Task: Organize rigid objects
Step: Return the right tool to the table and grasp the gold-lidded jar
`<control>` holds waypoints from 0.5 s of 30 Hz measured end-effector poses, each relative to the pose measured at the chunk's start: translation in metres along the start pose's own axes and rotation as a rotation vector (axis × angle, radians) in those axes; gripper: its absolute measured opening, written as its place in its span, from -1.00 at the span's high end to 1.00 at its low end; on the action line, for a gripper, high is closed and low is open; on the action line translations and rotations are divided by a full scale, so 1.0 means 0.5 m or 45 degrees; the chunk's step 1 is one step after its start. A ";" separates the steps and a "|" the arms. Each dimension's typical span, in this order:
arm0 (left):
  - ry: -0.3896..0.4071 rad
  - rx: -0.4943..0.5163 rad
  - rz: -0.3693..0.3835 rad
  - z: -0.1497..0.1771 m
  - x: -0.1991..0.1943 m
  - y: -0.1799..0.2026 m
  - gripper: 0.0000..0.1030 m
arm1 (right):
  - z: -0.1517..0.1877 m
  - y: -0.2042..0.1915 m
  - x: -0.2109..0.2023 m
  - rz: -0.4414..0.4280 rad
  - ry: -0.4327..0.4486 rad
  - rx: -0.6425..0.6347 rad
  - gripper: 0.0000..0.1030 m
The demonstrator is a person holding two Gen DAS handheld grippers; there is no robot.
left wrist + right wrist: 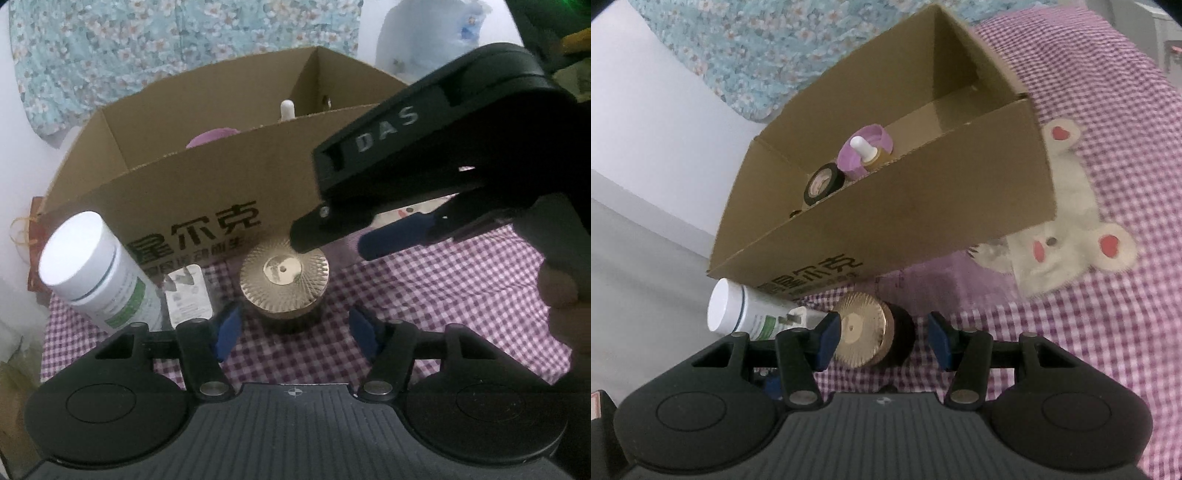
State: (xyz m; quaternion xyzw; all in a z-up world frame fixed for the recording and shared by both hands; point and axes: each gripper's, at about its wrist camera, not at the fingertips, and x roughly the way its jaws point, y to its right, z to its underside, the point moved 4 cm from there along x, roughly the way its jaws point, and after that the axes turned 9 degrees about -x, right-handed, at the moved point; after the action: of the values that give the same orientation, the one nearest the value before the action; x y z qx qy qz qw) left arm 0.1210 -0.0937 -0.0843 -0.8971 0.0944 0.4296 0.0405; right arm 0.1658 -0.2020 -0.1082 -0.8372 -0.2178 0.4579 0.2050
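A dark jar with a ribbed gold lid [284,275] stands on the purple checked cloth in front of a cardboard box [207,192]. My left gripper [293,328] is open just short of the jar. My right gripper [884,338] is open with the gold-lidded jar [862,334] between its fingers; in the left wrist view the right gripper [332,240] hangs over the jar from the right. A white-capped bottle [92,266] stands left of the jar, with a small white packet [188,295] beside it.
The cardboard box [923,199] holds a purple lid [862,153], a small white-topped bottle [866,149] and a black tape roll [823,182]. A bear print [1067,229] lies on the cloth to the right. A floral fabric [147,48] hangs behind.
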 end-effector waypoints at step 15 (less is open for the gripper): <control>-0.019 0.051 0.036 -0.001 0.000 0.019 -0.22 | -0.003 0.001 0.035 -0.078 -0.086 -0.024 0.06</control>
State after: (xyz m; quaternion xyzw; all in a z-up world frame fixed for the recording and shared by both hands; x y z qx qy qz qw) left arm 0.1193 -0.1029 -0.0838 -0.8916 0.1154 0.4347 0.0532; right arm 0.1756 -0.1931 -0.1196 -0.8160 -0.2545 0.4773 0.2037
